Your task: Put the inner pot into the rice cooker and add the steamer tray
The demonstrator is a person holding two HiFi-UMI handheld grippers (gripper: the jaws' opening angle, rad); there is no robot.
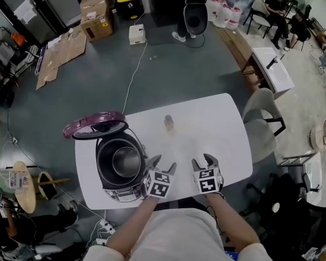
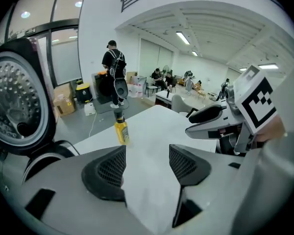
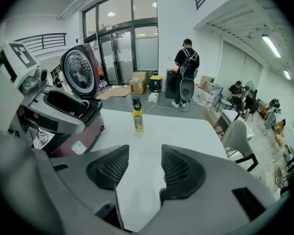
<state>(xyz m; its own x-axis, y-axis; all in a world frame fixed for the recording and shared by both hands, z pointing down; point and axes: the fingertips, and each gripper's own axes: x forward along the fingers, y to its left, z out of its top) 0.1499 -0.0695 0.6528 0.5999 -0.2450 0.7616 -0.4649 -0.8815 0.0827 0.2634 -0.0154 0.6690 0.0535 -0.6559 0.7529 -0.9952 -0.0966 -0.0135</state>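
The left hand-held gripper (image 1: 162,165) and the right hand-held gripper (image 1: 204,161) hang side by side over the near edge of the white table (image 1: 217,118), close together but not touching. Both point away from the person.

The left one's jaws stand apart. Only bare table shows between its ribbed black pads (image 2: 110,168). The right one's jaws are apart too, and its pads (image 3: 110,166) frame nothing but table.

The rice cooker (image 1: 119,170) sits just left of the left hand-held gripper, at the table's left end. Its purple lid (image 1: 95,125) is swung fully up and back, its perforated inner plate facing the hand-held grippers. The cooker's well (image 1: 125,161) looks grey and metallic from above; whether that is the inner pot or the bare cavity I cannot tell.

A small yellow bottle (image 1: 169,125) with a dark cap stands upright ahead of both hand-held grippers, roughly in line with the gap between them. It is well apart from the jaws and to the right of the cooker.

Beyond the table, a person (image 3: 186,65) stands with their back turned.
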